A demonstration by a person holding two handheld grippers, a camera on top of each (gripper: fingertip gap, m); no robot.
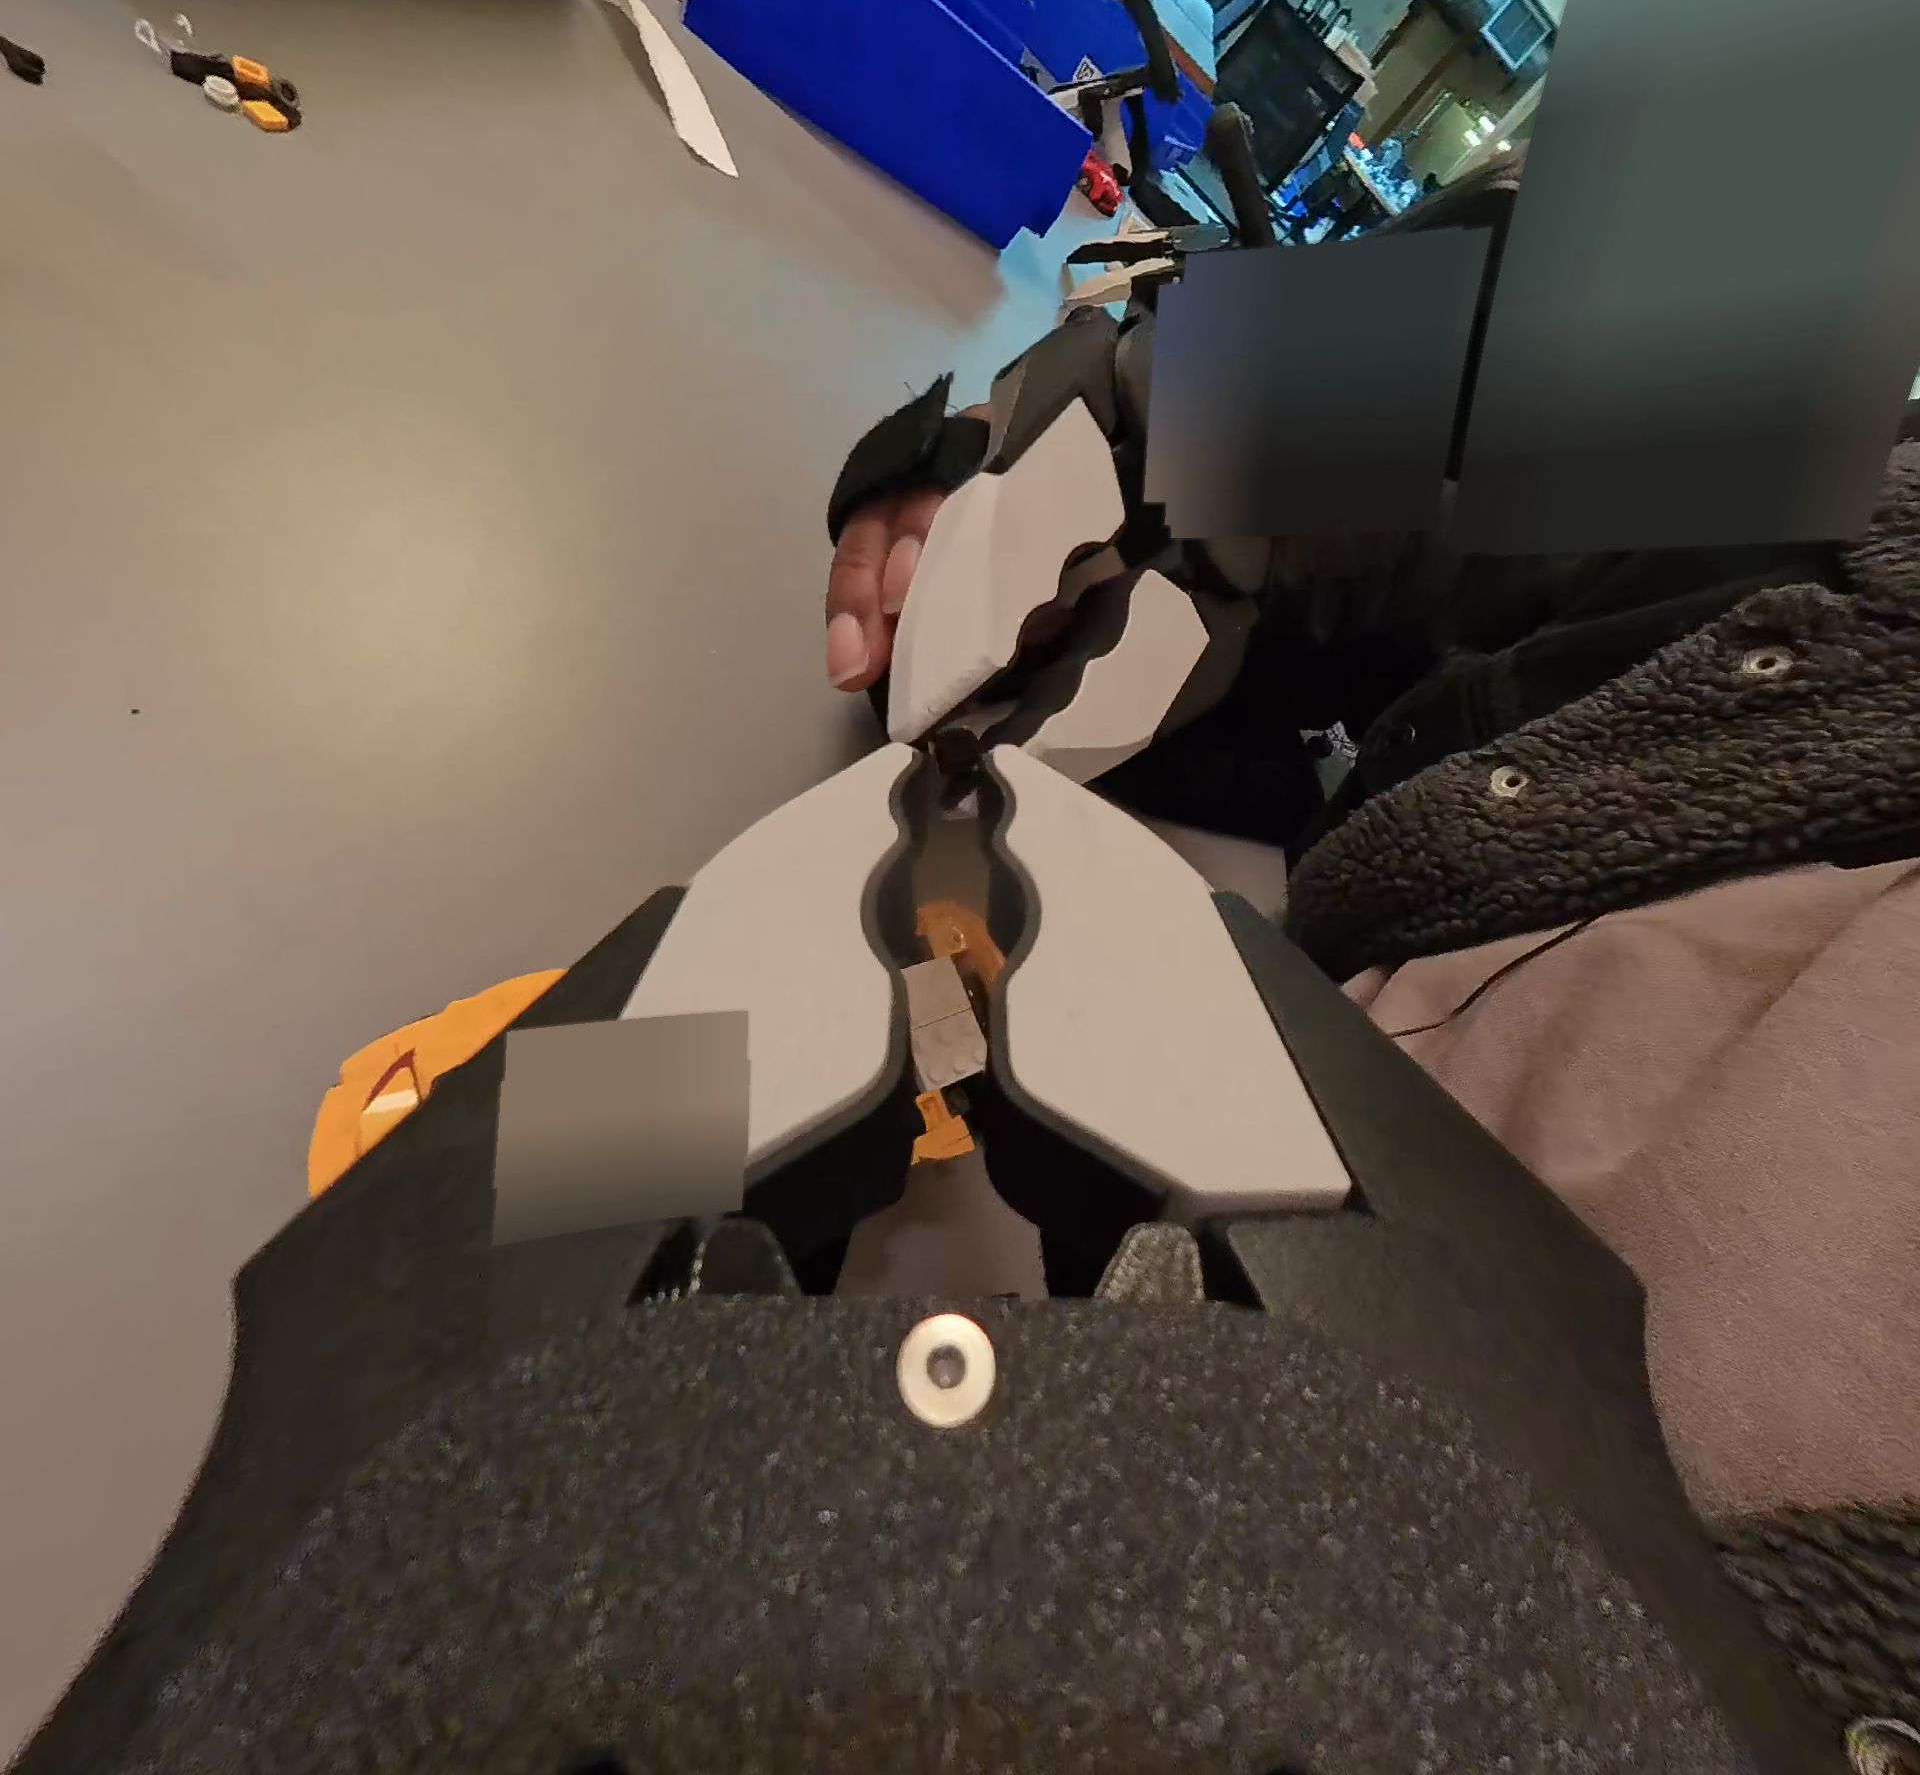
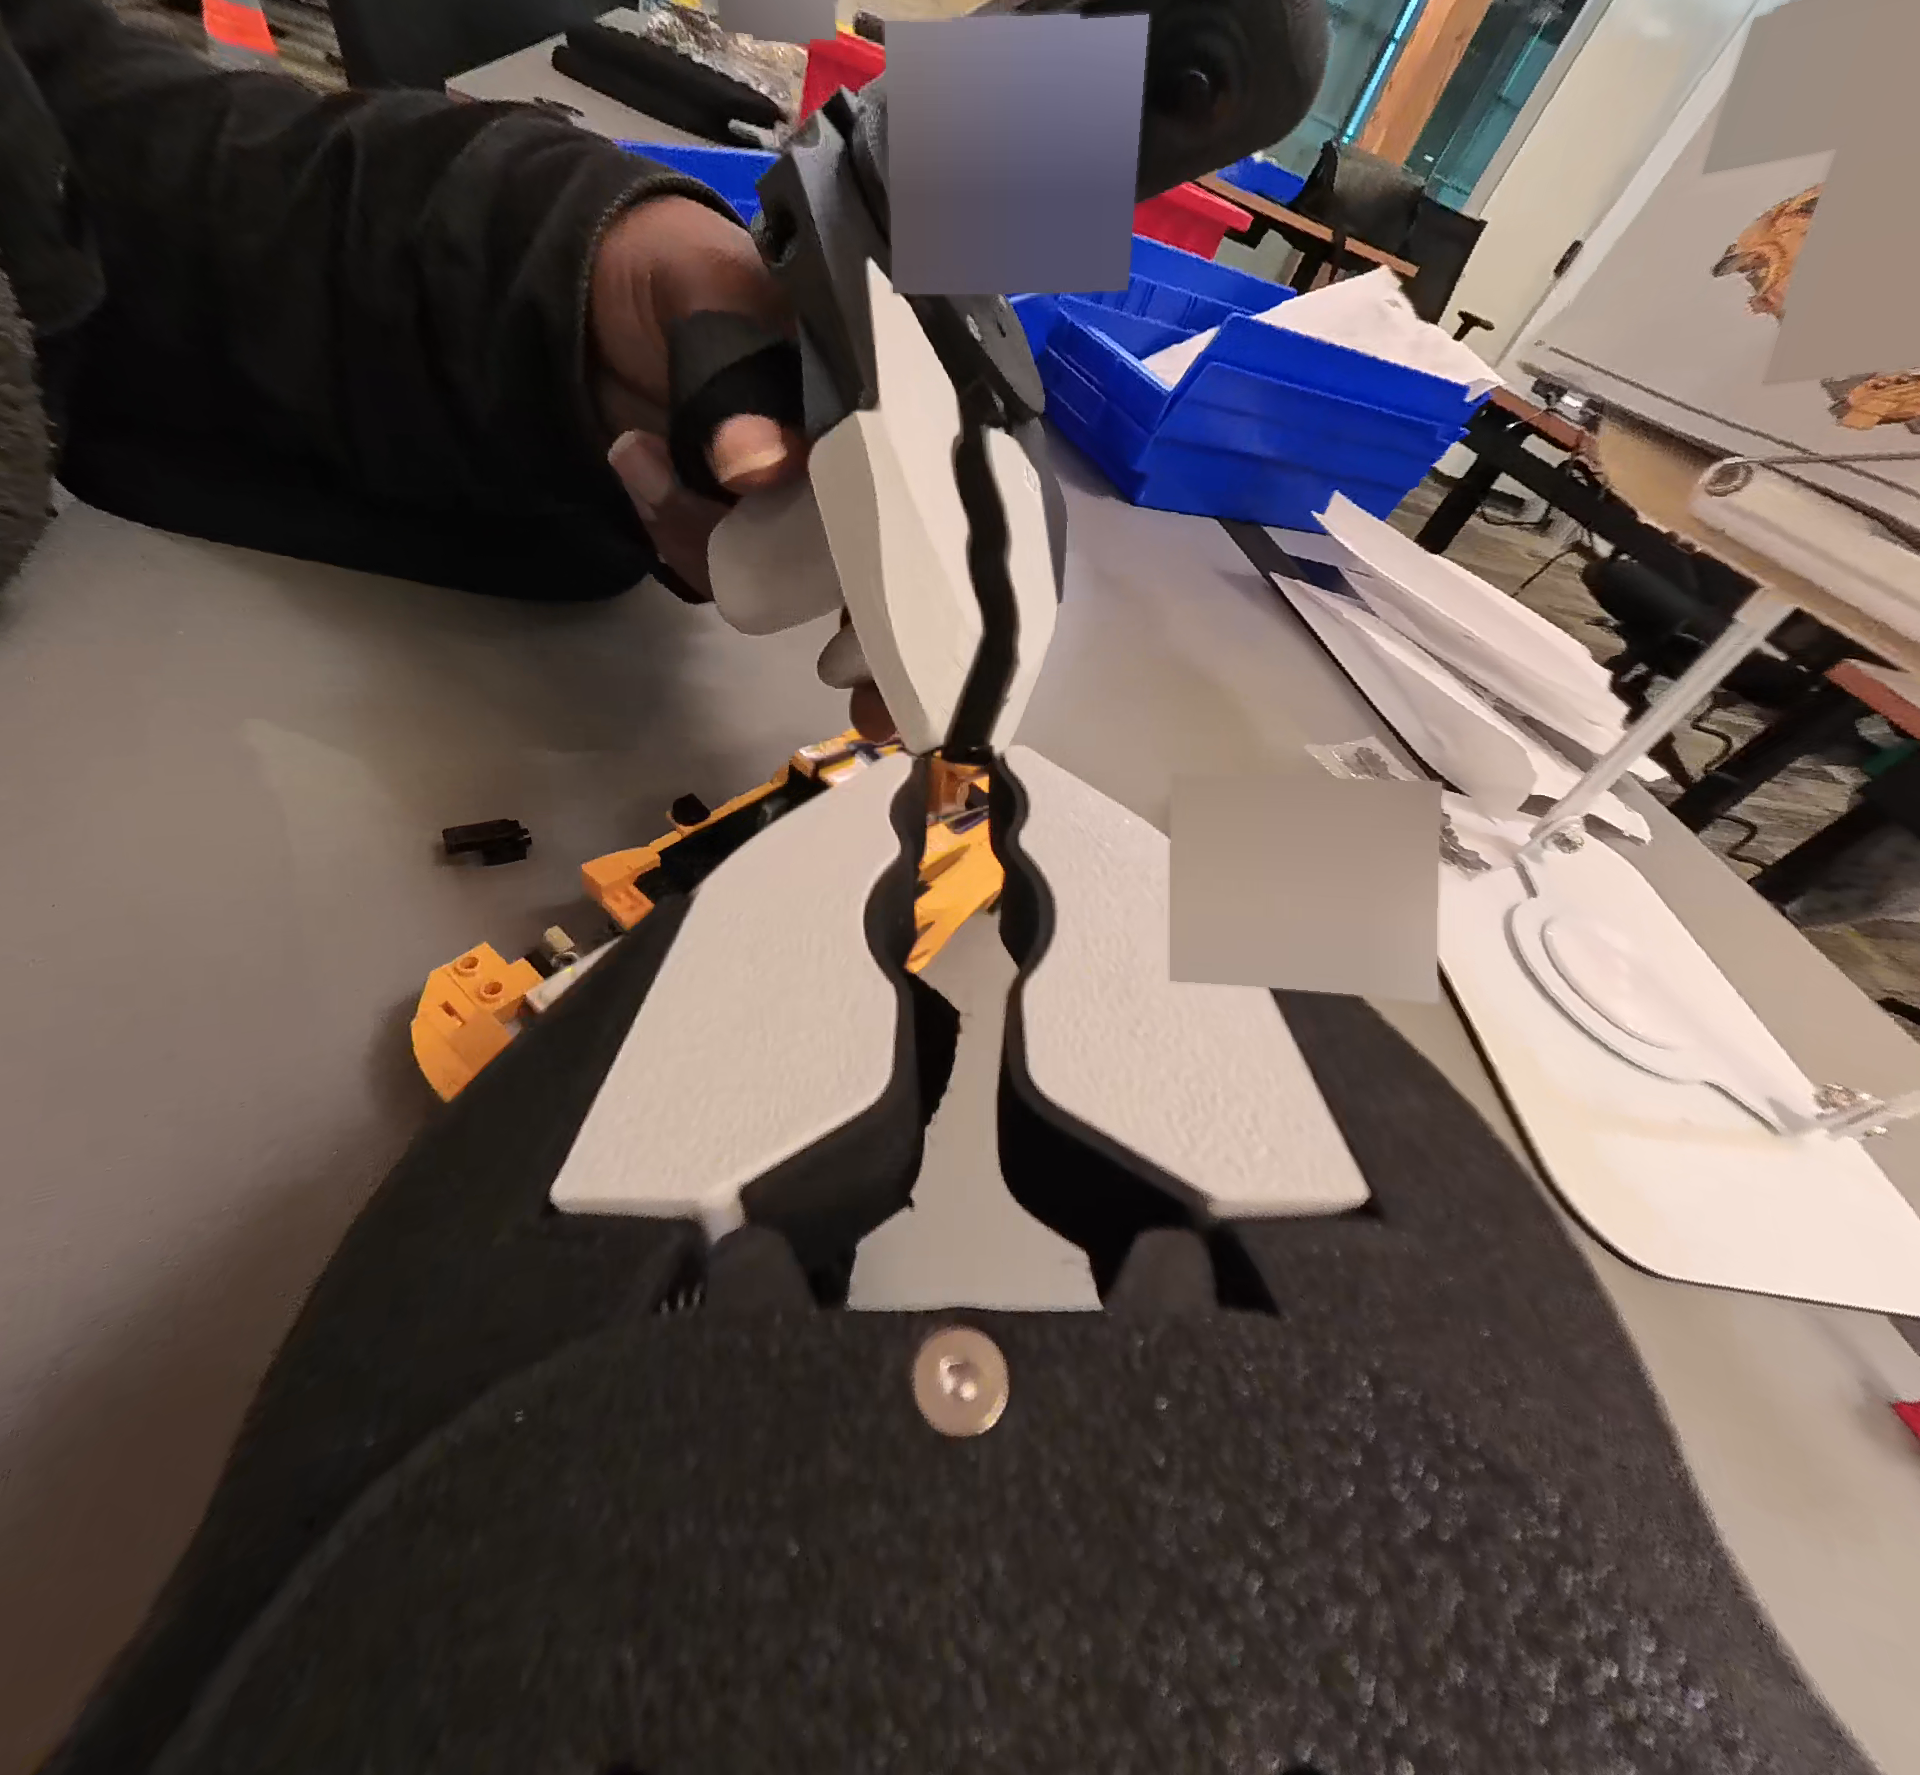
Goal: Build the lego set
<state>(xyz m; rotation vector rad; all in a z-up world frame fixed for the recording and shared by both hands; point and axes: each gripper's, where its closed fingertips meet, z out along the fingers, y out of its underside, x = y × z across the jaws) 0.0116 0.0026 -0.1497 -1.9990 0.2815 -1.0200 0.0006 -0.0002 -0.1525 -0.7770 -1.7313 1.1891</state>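
Over the grey desk [image 1: 416,478] we are holding the left hand-held gripper [image 1: 951,775] and right hand-held gripper [image 2: 956,769] tip to tip, both pinching one small dark piece [image 1: 954,751], above the orange lego car [image 2: 665,868]; loose pieces [image 1: 244,89] are lying farther off.

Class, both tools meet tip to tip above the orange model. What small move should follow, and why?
Probably ease the small black piece down onto the orange Lego car: the left tool and right tool pinch it together just above the car.
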